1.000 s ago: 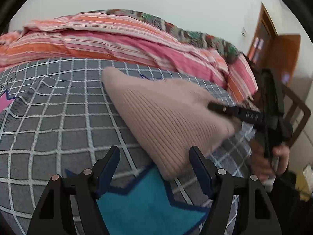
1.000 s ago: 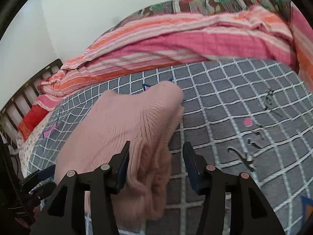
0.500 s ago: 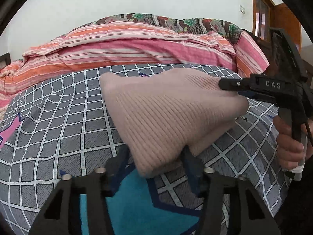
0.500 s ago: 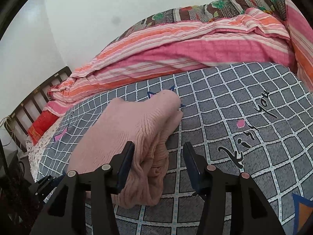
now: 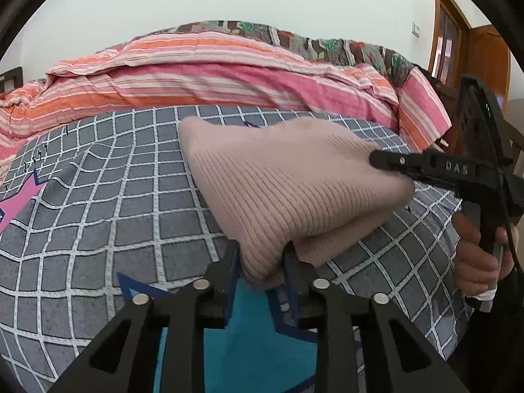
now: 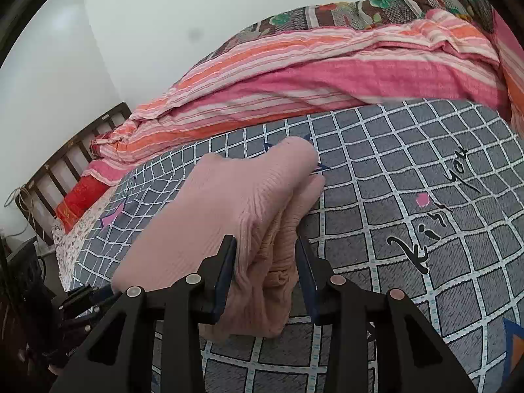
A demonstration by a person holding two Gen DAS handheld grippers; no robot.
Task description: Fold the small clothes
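Both tongs are clamped on the same pink ribbed knit sweater (image 5: 288,183), so you've got it by two ends at once: your left tongs (image 5: 262,263) have just been closing and now pinch the near corner of the folded bundle, and your right tongs (image 6: 267,263) have just been closing too, squeezing the bunched, layered edge at the other end. From the left wrist camera you can see the right tongs (image 5: 389,163) biting in from the right side, so the sweater's long axis runs pretty much from one of your hands to the other, slightly diagonal across the bed (image 5: 98,216). Neither hand is nearer, each sits right at its own end, and I'd guess the next move is a lift or a fold across that line. The sweater itself looks already folded over at least once, thick and soft, fine vertical ribbing, a bit rumpled on the right end where layers stack up. It's lying on the grey checked bedsheet (image 6: 409,163), well clear of the striped pink and orange quilt (image 6: 294,75) heaped behind it.
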